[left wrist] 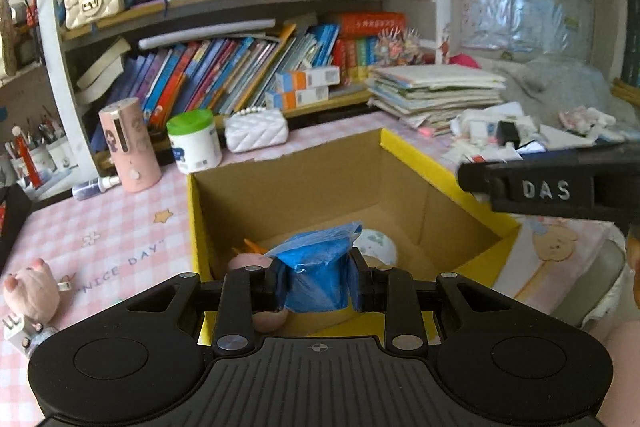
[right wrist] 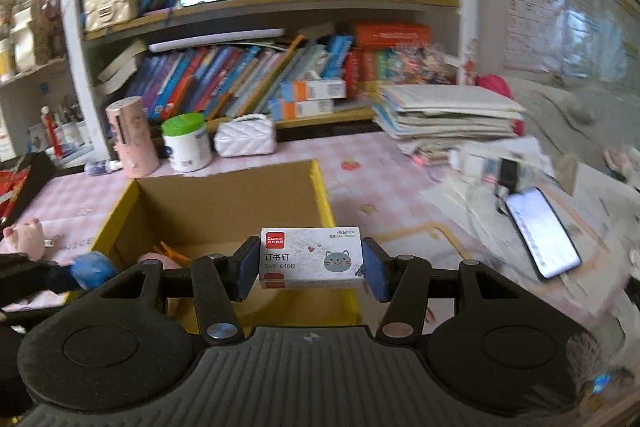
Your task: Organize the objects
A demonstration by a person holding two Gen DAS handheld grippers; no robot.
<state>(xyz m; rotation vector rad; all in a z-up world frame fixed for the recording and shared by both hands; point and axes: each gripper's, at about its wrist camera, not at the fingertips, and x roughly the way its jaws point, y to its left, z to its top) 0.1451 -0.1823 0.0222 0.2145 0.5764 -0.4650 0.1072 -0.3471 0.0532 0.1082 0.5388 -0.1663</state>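
Note:
An open cardboard box with yellow edges (left wrist: 408, 151) (right wrist: 320, 187) stands on the pink checked tablecloth. My left gripper (left wrist: 316, 285) is shut on a crumpled blue packet (left wrist: 316, 267) and holds it over the box's near side. Inside the box lie a pink plush item (left wrist: 248, 261), something orange (left wrist: 254, 246) and a round white item (left wrist: 376, 247). My right gripper (right wrist: 312, 267) is shut on a white staple box with a cat picture (right wrist: 312, 257), above the box's right near corner. The right gripper's finger also shows at the right of the left wrist view (left wrist: 548, 189).
A pink cylinder (left wrist: 128, 143), a green-lidded tub (left wrist: 194, 141) and a white quilted purse (left wrist: 256, 129) stand behind the box. A pink pig toy (left wrist: 32, 291) lies left. A book stack (left wrist: 436, 91), papers and a phone (right wrist: 540, 235) lie right. Bookshelves stand behind.

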